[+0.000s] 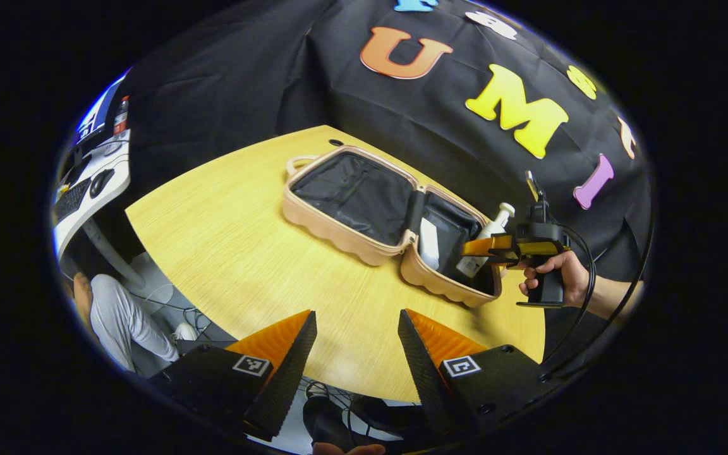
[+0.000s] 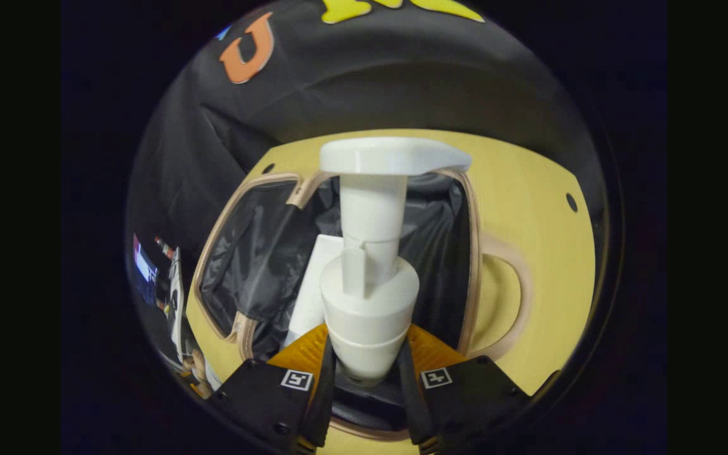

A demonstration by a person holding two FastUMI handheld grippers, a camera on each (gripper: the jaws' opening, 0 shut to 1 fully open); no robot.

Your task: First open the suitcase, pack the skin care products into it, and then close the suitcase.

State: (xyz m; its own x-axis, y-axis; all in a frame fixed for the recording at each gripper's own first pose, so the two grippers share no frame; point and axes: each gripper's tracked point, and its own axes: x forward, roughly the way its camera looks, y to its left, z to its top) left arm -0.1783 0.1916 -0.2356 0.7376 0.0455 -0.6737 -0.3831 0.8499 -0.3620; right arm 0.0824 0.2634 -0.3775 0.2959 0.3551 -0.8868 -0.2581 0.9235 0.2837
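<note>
Right gripper view had my right tongs [image 2: 366, 366] clenched on a white pump bottle [image 2: 369, 297], both fingers pressing its lower body, pump head pointing away from the camera. Bottle hung over the open suitcase [image 2: 474, 253], above its black-lined half. A white flat product [image 2: 312, 291] already lay in that lining, just beside the bottle on its left. Suitcase handle [image 2: 515, 278] lay flat on the yellow bench [image 2: 547, 240].

Left gripper view showed my left tongs [image 1: 356, 354] released, fingers spread, gripping nothing, hovering over the near edge of the bench [image 1: 225, 240], well apart from the suitcase [image 1: 339, 230]. Suitcase lay fully open, both beige shells flat, dark lining up. Farther off I saw the right tongs [image 1: 478, 248] with the hand [image 1: 557, 272] on the grip, the pump bottle [image 1: 487, 243] tilted over the nearer shell, the white product [image 1: 428, 243] inside it. A person's grey trouser leg [image 1: 121, 316] showed low left, beside the bench.
</note>
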